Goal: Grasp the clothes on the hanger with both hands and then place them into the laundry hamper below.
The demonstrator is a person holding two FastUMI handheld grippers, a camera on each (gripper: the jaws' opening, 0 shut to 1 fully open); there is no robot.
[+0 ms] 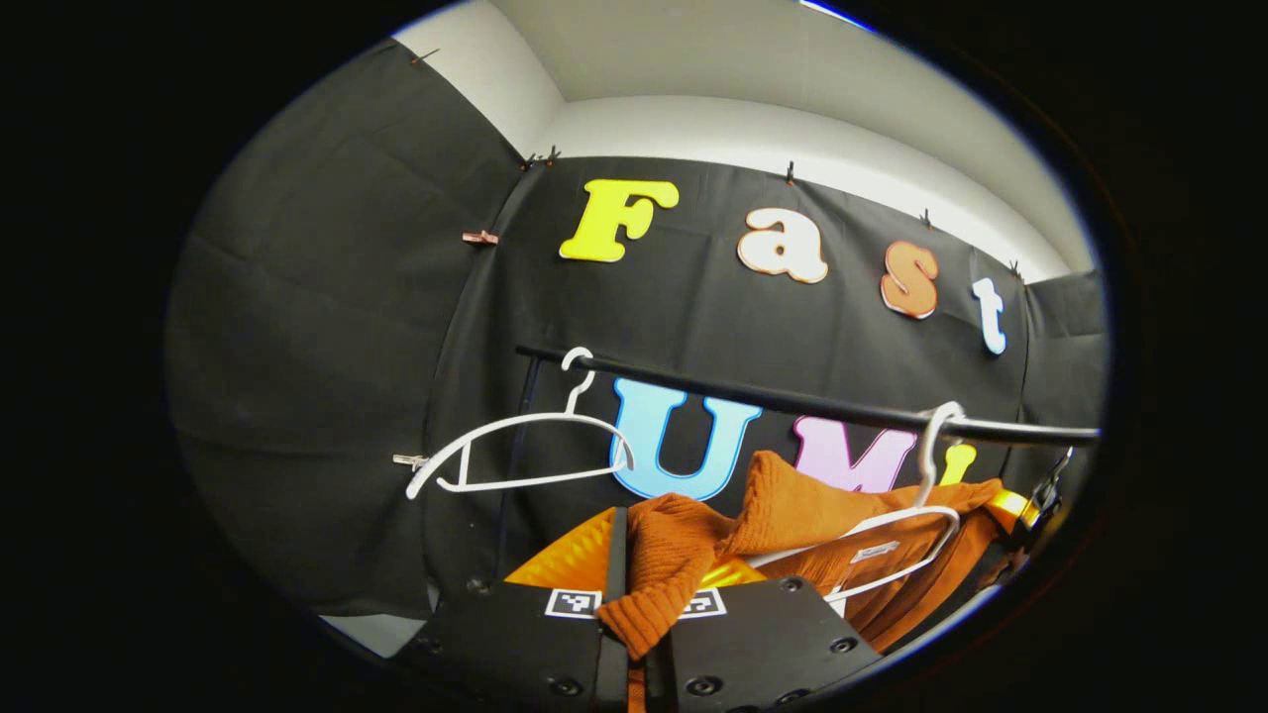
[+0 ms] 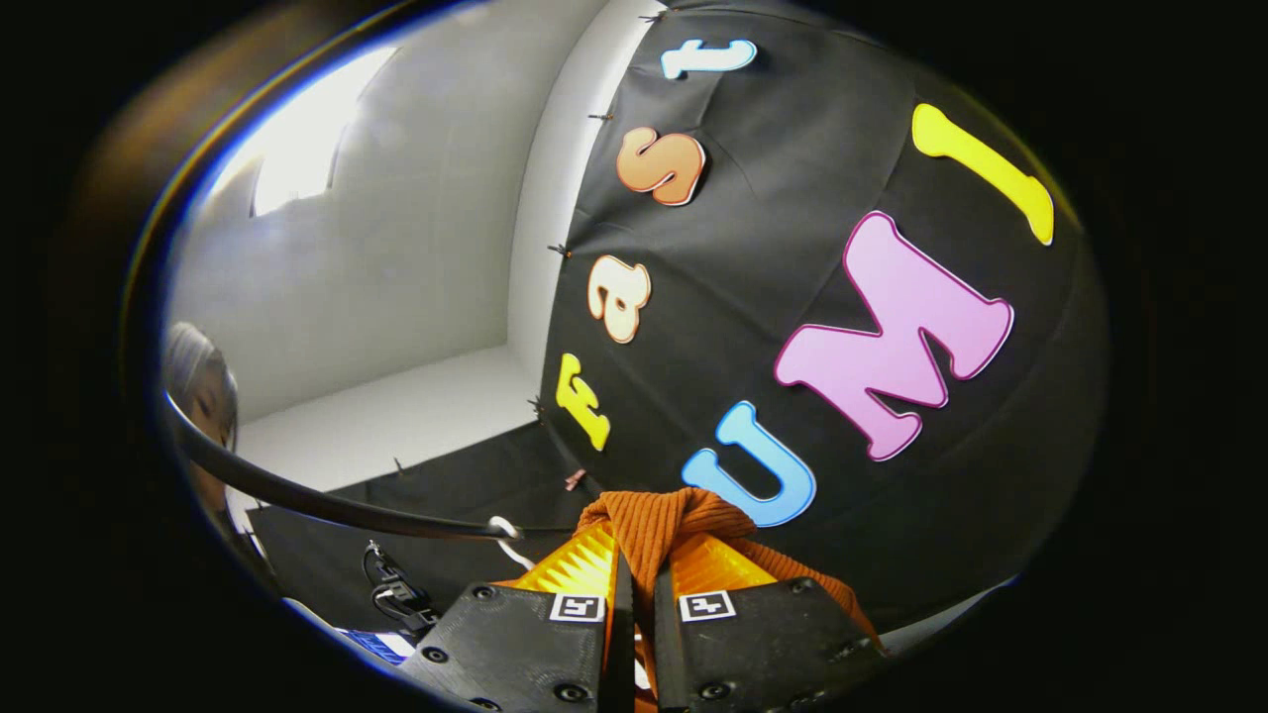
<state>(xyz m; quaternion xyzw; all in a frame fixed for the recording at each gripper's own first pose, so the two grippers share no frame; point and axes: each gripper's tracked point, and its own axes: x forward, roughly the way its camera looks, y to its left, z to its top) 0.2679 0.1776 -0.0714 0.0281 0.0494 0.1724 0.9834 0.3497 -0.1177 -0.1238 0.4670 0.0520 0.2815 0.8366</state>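
While the black rail [image 1: 792, 401] runs across the booth, my left gripper [image 1: 642, 584] is squeezed tight on a fold of the orange sweater [image 1: 792, 515] just under it. The sweater hangs on a white hanger [image 1: 921, 515] hooked on the rail. An empty white hanger [image 1: 515, 451] hangs farther along. My right gripper [image 2: 636, 584] also pinches the sweater [image 2: 664, 525], close below the rail [image 2: 327, 505].

- A black cloth wall [image 1: 327, 396] lines the booth, pinned along its top edge with small clips [image 1: 480, 238].
- Above the cloth runs a plain pale wall [image 1: 753, 124], meeting a second pale wall at a corner.
- A dark rail [image 1: 792, 401] crosses in front of the cloth.
- In the right gripper view, a bright window or light panel [image 2: 297, 149] glows high on the pale wall.
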